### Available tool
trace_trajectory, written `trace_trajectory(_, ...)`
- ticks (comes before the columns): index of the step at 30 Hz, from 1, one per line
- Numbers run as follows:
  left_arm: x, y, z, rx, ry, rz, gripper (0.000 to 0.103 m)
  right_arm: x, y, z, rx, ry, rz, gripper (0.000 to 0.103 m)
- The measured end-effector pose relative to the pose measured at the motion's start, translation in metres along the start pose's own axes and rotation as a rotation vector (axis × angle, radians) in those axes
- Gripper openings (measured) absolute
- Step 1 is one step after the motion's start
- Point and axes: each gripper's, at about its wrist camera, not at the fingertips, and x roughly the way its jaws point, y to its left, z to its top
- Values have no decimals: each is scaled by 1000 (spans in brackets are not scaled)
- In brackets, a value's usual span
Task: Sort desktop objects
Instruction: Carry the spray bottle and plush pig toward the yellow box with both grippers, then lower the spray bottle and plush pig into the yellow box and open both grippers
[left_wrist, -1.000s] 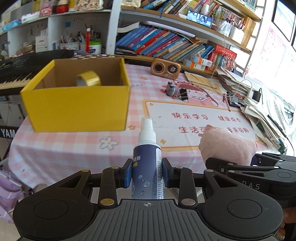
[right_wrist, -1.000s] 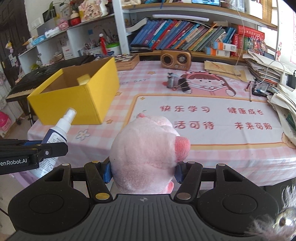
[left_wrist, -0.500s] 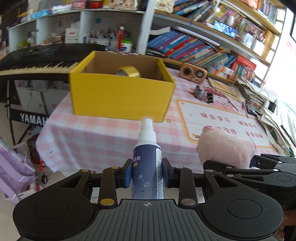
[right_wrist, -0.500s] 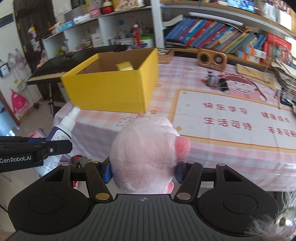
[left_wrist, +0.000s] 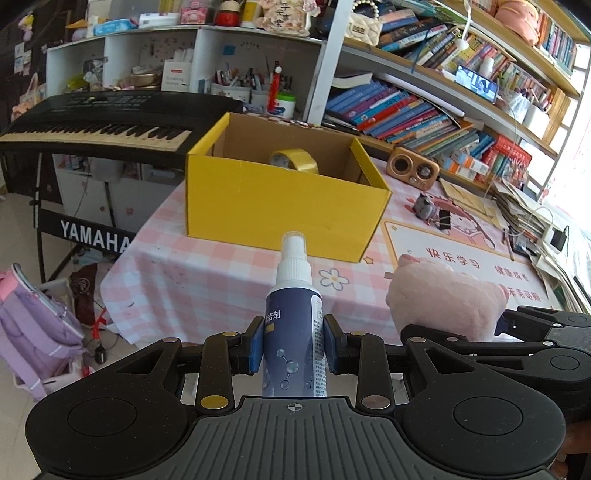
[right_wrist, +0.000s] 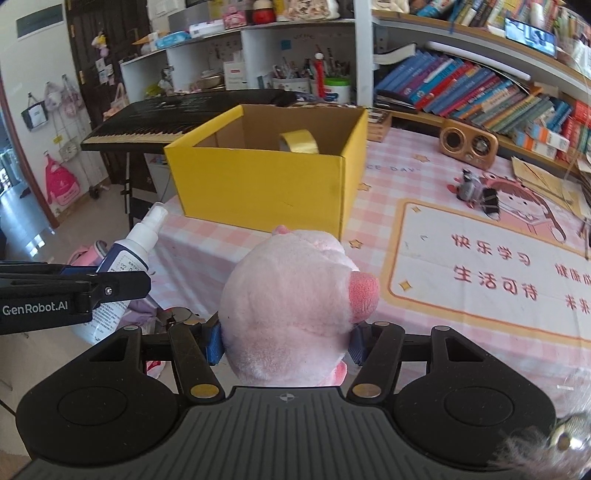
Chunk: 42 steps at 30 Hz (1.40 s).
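Left gripper (left_wrist: 293, 347): pads clamped on the spray bottle (left_wrist: 294, 321), held upright, nozzle up. Right gripper (right_wrist: 284, 341): pads pressed into the pink plush pig (right_wrist: 291, 302), snout toward the right. Yellow box (left_wrist: 280, 206) lies ahead of both, open top up, long axis across the view, tape roll (left_wrist: 294, 159) inside. Box sits on the pink checked tablecloth (left_wrist: 207, 273) near the table's corner. Left gripper looks more squarely lined up with it. Both grippers pitch downward, side by side, short of the table edge.

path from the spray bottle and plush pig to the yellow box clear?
Nothing visible blocks it. Left tongs hold the spray bottle, right tongs the plush pig. Only bare tablecloth lies before the open yellow box, which holds one tape roll.
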Motion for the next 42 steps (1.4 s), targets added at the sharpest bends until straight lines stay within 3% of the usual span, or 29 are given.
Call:
trace_trajectory(9,7,3,17,-11,-22,14,31,5,1,19,-62,-44,21,58)
trace_trajectory(15,22,0,40,3,-49,20,31,8,-11,50,-82,-114,16,58)
trace_trajectory(28,63,-1,144,45,-180,92,31,55,-35,161,-123,-275,83,58)
trace_trajectory(34,113,10,177,19,-139,141,31,116,-35,193,-216,-176,141,58)
trace_trajectory(42,165,25,180,19,-8,172,31,177,-34,199,-253,37,231,58)
